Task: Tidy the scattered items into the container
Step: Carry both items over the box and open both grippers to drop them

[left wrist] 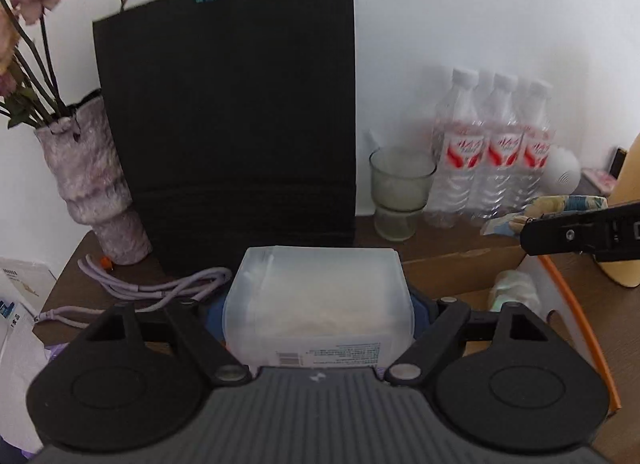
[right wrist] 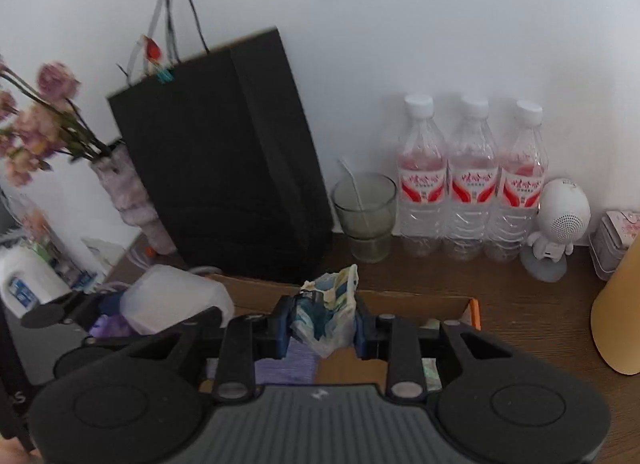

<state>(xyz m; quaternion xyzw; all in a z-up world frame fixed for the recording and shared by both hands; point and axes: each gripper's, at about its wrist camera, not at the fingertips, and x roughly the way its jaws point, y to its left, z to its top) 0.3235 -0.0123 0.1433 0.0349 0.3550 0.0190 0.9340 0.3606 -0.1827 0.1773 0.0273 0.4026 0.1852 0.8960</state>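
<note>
Left tongs (left wrist: 320, 312) clamped wide across a translucent plastic tub (left wrist: 318, 304), blue pads pressing its two sides; tub held above the counter (left wrist: 448, 240), printed label facing the camera. Right tongs (right wrist: 322, 330) pinched narrow on a crumpled snack wrapper (right wrist: 328, 316), blue and cream, sticking up between the pads. Cardboard box (right wrist: 404, 300) with an orange edge sits just below and beyond the right tongs, on the counter; purple and pale green items inside, not identifiable. Behind, against the wall: black paper bag (left wrist: 228, 120), vase of dried roses (left wrist: 86, 180) to its left, glass tumbler (right wrist: 366, 216), three water bottles (right wrist: 472, 180), small white speaker figure (right wrist: 558, 224). Lilac cable (left wrist: 156, 288) coiled beside the bag.
</note>
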